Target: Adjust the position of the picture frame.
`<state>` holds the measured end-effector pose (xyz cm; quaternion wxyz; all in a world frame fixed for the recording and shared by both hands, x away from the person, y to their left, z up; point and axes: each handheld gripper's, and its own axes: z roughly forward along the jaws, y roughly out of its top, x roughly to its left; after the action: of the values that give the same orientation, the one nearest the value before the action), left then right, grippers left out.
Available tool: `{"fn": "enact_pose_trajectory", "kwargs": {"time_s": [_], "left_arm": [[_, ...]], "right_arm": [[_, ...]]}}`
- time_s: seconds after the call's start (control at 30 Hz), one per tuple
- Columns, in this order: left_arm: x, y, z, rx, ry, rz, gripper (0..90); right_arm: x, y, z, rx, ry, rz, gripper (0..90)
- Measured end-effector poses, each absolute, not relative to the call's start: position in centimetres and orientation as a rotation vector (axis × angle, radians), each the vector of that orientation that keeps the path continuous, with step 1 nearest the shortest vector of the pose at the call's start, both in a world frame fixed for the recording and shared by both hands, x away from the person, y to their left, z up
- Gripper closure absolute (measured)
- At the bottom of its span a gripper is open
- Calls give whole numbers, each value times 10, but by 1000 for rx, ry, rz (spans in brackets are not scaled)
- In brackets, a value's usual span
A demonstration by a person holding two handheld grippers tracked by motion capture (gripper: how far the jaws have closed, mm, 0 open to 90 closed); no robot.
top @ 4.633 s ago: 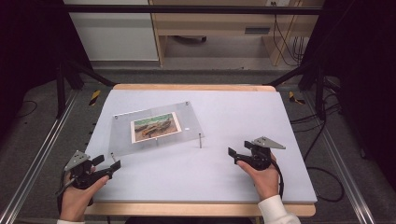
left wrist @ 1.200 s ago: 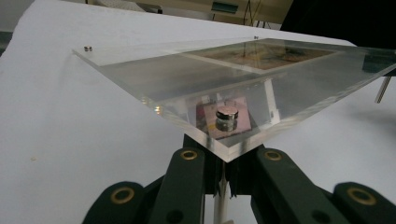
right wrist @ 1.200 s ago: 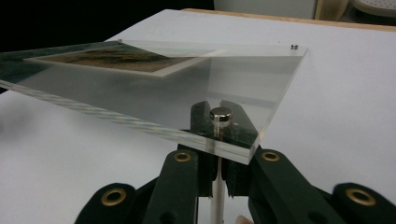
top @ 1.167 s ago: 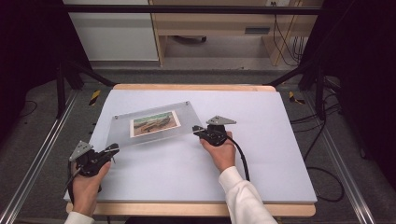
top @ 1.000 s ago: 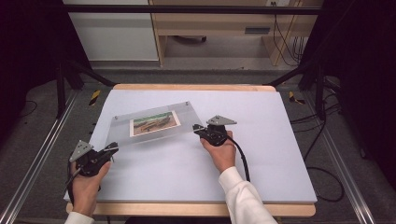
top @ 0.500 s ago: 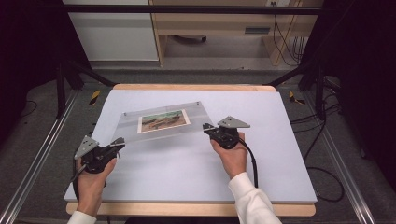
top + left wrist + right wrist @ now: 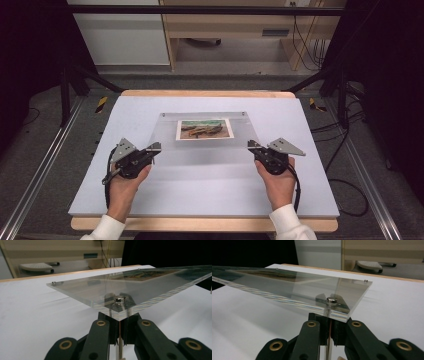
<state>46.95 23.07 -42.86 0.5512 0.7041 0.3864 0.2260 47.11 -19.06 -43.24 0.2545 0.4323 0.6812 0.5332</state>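
A clear acrylic photo frame (image 7: 207,137) with a landscape print (image 7: 204,129) sandwiched in it hangs near the middle of the high view, above the white bench (image 7: 150,200), with its near edge raised and its far edge lower toward the top of the frame. It is carried by its two near corner posts, probably because the thin metal standoffs give a firm purchase that the slick, scratch-prone sheet would not, and because a hold at both corners keeps the wide panel from twisting or swinging.

The left claw (image 7: 154,148), at centre left of the high view, is clenched on the standoff pin (image 7: 119,315) under the near left corner; in the left gripper view the pin runs down between the black jaws, its round cap (image 7: 119,300) sitting on top of the acrylic at lower centre.

The right claw (image 7: 251,146), at centre right, is likewise clenched on the other corner's pin (image 7: 328,315), whose cap (image 7: 332,300) shows just above the jaws in the right gripper view. Both pairs of jaws stand nearly together, with only the slim pin between them.
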Motion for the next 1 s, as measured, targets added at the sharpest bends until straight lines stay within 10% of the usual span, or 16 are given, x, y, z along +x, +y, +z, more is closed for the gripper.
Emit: {"fn": "enact_pose_trajectory", "kwargs": {"time_s": [1.0], "left_arm": [[460,207,-442,1699,853,516,842]], "right_arm": [[435,-216,-450,1235,1785,1416,851]]}}
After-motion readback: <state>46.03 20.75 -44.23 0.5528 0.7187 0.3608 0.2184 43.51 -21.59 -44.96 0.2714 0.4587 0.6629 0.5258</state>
